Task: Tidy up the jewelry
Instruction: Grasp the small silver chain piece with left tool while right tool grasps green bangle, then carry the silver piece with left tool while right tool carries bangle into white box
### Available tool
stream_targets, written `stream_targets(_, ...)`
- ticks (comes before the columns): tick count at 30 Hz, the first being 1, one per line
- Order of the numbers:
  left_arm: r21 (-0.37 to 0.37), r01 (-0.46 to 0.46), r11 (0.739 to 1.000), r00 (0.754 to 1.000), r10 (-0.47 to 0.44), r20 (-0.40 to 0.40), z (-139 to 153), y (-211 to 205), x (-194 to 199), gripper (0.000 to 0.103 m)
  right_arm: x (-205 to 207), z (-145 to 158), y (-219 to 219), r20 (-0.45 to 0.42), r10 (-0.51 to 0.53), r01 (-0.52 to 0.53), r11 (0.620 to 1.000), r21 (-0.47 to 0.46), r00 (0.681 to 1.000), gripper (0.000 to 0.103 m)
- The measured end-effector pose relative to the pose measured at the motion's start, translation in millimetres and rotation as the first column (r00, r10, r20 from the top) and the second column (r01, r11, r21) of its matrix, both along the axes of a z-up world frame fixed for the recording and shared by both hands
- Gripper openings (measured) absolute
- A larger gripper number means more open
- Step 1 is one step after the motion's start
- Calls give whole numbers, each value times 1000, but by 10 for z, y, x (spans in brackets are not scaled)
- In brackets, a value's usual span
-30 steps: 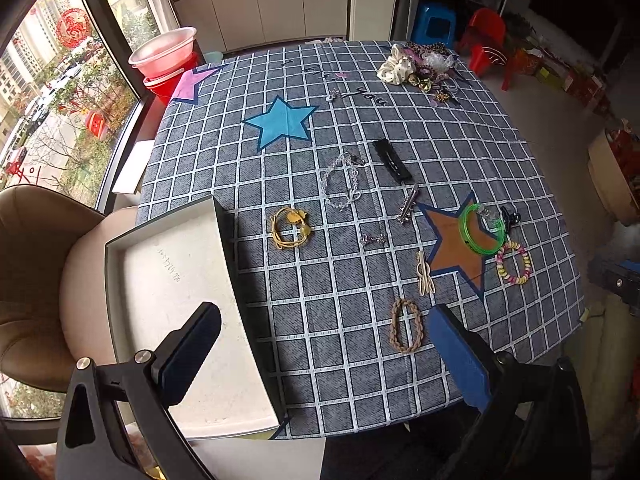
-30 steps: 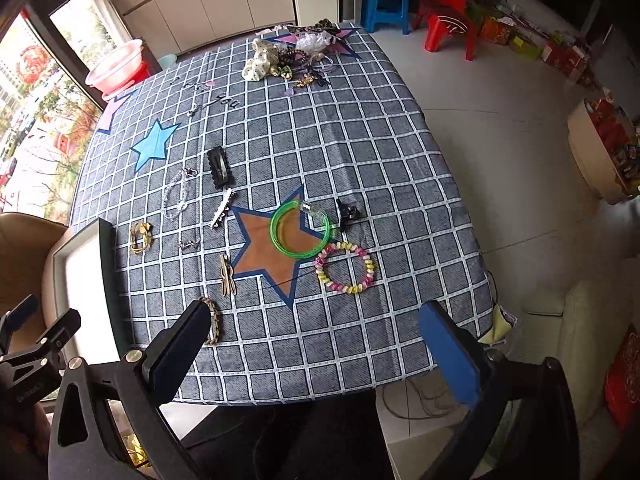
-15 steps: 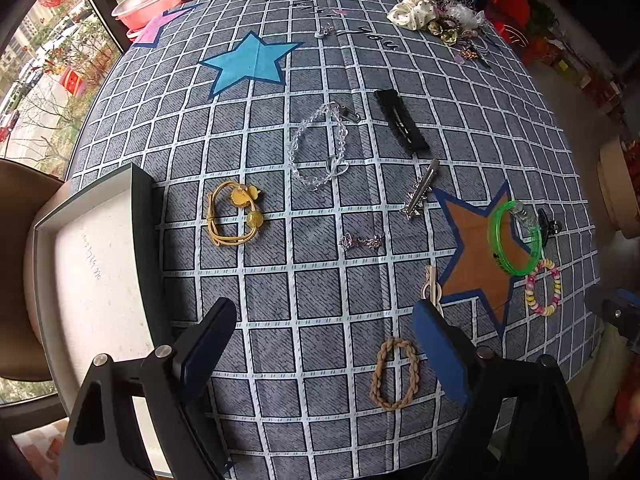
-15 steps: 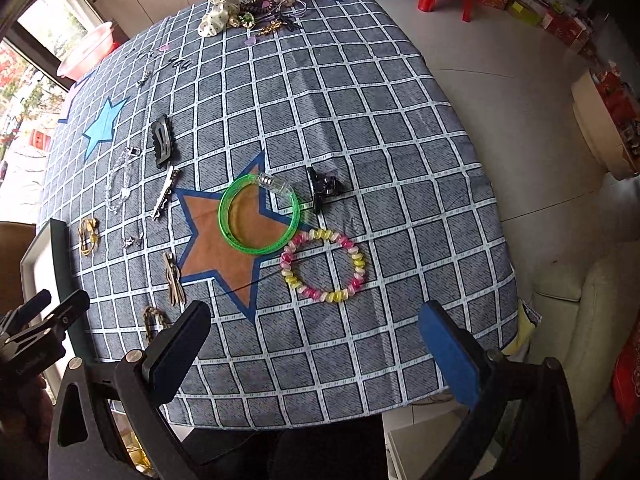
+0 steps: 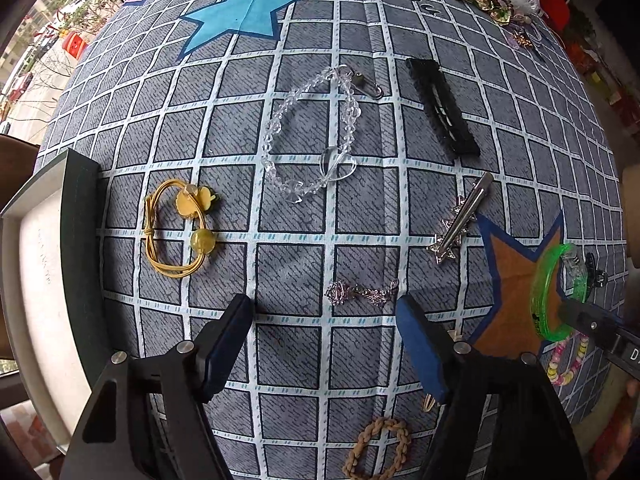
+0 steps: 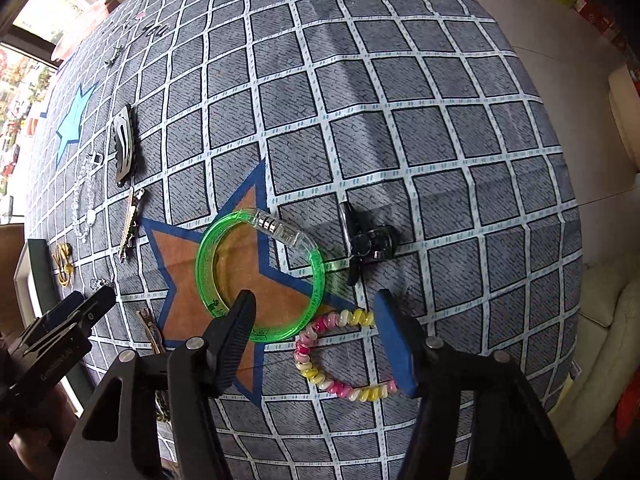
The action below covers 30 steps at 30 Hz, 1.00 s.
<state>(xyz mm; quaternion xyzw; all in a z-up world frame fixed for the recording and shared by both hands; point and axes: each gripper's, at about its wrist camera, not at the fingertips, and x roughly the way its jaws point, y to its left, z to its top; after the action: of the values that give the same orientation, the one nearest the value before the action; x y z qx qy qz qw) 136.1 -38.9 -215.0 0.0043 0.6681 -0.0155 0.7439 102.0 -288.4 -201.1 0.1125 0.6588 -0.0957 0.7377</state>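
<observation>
Both tools dropped lower, spread wide (empty): left tool (image 5: 324,312) near silver charm (image 5: 358,293).

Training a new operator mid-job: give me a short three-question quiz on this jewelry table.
1. True or false: the green bangle lies partly on the orange star.
2. What sits between the left gripper's fingers? A) silver charm B) yellow hair tie C) black clip
3. Fill in: the right gripper is ____, holding nothing.

Key: 1 true; 2 A; 3 open.
</observation>
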Motion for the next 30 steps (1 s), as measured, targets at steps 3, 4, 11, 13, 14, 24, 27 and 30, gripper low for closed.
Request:
stream_targets(3,12,16,1000,1000,-16,21,-15,-76,2,75,37,-49,49,2,10,-10,1000,0,1000,51)
stream_targets(4,11,21,1000,999,-21,27,-4,-92,-5,72,56,-56,76,2,17,-17,1000,1,1000,51)
stream_targets(11,-23,61,998,998,-61,25,87,-242,22,40,158,-77,296,-16,88,-88,996,-14,996,9)
stream_targets(13,-32,51,998,998,-50,31,177,-237,-6,40,158,-61,397,-13,100,-100,995,-5,995,8)
stream_targets(14,-36,43,998,998,-42,37,235,-185,-48,40,152,-40,420,-8,109,-109,994,4,994,8)
stream_targets(24,-85,-139,987,982,148,116,890,209,-391,40,187,516,683,44,227,-230,971,71,973,8)
stream_targets(27,-88,-217,972,964,228,136,933,523,-458,40,244,616,928,55,304,-307,949,64,951,8)
stream_targets(30,-79,-271,959,948,281,151,1038,1004,-669,40,257,678,1159,65,371,-375,924,68,926,8)
